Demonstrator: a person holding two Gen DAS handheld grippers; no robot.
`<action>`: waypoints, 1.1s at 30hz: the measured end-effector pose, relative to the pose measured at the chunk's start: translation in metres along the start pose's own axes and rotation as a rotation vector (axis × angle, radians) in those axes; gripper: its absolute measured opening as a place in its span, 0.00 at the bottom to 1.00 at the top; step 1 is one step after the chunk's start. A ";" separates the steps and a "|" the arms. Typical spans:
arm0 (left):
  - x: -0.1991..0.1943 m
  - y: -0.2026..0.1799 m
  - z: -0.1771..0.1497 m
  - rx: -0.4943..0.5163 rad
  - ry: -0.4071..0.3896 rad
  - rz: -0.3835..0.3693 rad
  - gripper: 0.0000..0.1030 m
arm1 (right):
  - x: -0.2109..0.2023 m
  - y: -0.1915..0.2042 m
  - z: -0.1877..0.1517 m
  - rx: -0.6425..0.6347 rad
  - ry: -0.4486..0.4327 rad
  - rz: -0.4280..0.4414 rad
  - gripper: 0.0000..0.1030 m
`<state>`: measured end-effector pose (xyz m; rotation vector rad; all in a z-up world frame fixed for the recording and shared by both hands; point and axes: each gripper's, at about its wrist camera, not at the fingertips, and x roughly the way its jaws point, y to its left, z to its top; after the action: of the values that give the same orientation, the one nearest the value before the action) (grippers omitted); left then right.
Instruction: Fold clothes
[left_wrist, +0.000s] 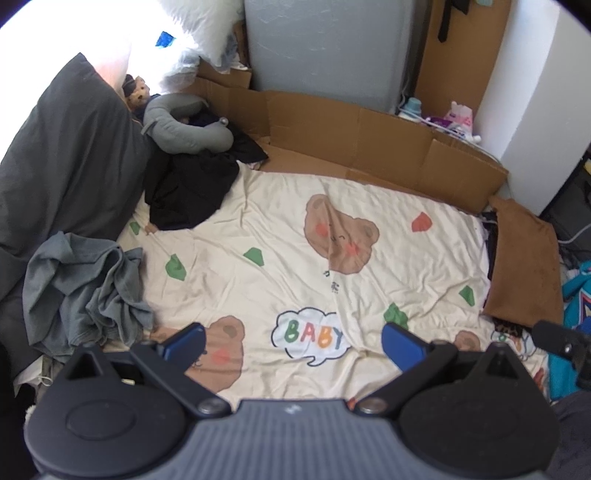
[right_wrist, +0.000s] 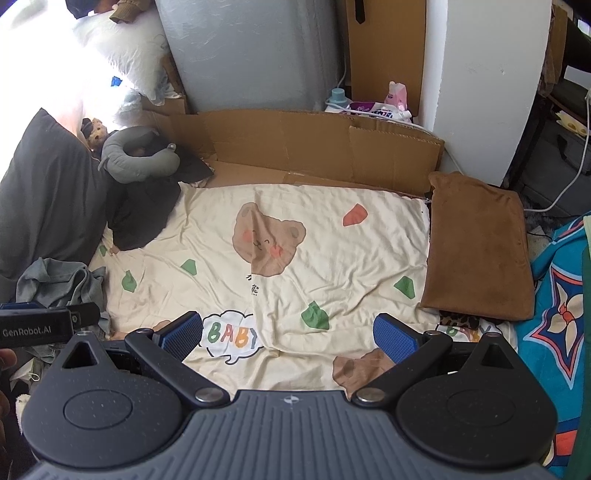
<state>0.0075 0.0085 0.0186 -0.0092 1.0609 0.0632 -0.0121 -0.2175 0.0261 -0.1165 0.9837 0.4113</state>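
Note:
A crumpled grey-green garment (left_wrist: 85, 291) lies at the left edge of the cream bear-print sheet (left_wrist: 295, 266); it also shows in the right wrist view (right_wrist: 62, 284). A black garment (left_wrist: 188, 184) lies heaped at the back left, also in the right wrist view (right_wrist: 142, 210). A folded brown garment (right_wrist: 480, 247) lies flat at the right edge, also in the left wrist view (left_wrist: 524, 266). My left gripper (left_wrist: 291, 341) is open and empty above the sheet's front. My right gripper (right_wrist: 288, 336) is open and empty beside it, over the sheet (right_wrist: 295, 240).
A dark grey pillow (left_wrist: 62, 170) and a grey neck pillow (left_wrist: 181, 125) sit at the back left. Cardboard panels (left_wrist: 369, 147) line the back edge. A blue patterned cloth (right_wrist: 554, 295) lies at the right. Bottles and packets (right_wrist: 369, 103) stand behind the cardboard.

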 end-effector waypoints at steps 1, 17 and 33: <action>0.000 0.001 0.001 -0.002 -0.002 0.000 0.99 | 0.000 0.001 0.000 -0.003 -0.002 0.002 0.99; 0.021 0.028 0.013 -0.012 -0.002 -0.024 0.96 | 0.020 0.009 0.014 0.006 -0.015 0.023 0.99; 0.048 0.104 0.025 -0.097 -0.027 0.008 0.88 | 0.050 0.032 0.024 -0.036 -0.015 0.014 0.99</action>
<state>0.0470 0.1160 -0.0084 -0.0917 1.0301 0.1216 0.0187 -0.1671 0.0005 -0.1387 0.9627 0.4417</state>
